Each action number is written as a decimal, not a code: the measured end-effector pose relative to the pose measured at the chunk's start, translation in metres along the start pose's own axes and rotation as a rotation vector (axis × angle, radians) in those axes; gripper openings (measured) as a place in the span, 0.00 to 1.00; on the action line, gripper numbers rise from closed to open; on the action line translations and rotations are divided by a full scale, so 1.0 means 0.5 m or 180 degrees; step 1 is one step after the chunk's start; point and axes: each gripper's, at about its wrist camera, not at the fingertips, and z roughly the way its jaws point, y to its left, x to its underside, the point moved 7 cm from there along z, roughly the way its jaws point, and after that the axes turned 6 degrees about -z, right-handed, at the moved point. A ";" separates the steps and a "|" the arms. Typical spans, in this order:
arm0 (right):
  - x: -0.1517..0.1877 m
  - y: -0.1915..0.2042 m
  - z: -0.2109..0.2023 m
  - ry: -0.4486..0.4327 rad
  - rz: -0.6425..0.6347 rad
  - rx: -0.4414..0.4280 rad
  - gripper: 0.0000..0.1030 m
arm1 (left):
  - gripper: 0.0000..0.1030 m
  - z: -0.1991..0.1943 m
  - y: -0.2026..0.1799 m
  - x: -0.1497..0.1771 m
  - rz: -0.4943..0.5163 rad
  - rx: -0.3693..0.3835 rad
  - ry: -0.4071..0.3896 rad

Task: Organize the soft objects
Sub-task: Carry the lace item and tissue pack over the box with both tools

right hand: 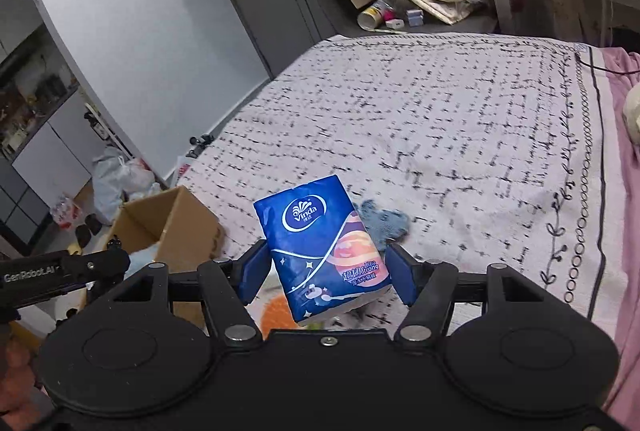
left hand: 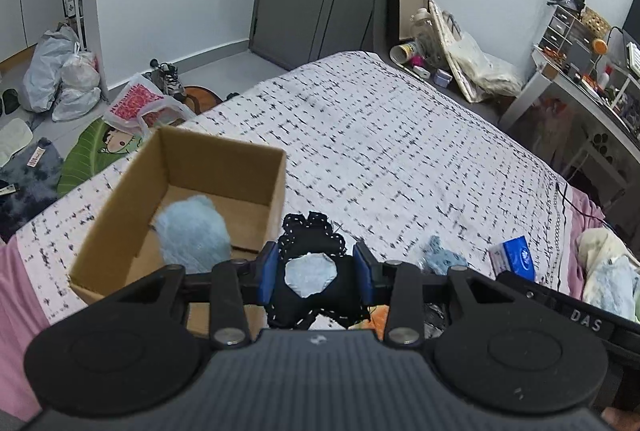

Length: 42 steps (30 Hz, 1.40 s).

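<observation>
The box (left hand: 224,167) is plain brown cardboard, matt. Inside it a pale blue toy (left hand: 192,231) looks fluffy. The black pouch (left hand: 312,287) is cloth with white stitching. The tissue pack (right hand: 320,247) has glossy plastic wrap. The bed (left hand: 400,151) wears a woven patterned cover.

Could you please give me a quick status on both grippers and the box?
Left gripper shut on black pouch, beside box. Right gripper shut on tissue pack. Blue plush already in box. Small blue toy on bed.

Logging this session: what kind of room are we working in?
Most likely a lived-in bedroom: a bed with a patterned cover, a cluttered desk beside it, and bags on the floor.
</observation>
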 end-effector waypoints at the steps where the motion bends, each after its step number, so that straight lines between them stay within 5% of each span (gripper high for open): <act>1: -0.002 0.007 -0.001 -0.0013 -0.0028 -0.0003 0.59 | 0.38 -0.001 0.004 -0.003 0.0002 -0.0001 -0.0011; 22: -0.025 0.131 0.024 -0.0166 -0.0122 -0.0203 0.59 | 0.38 0.047 0.115 -0.093 -0.0117 0.0017 -0.0064; 42: -0.007 0.238 0.098 0.0010 -0.0276 -0.0388 0.59 | 0.42 0.120 0.223 -0.097 -0.0511 0.0032 -0.0127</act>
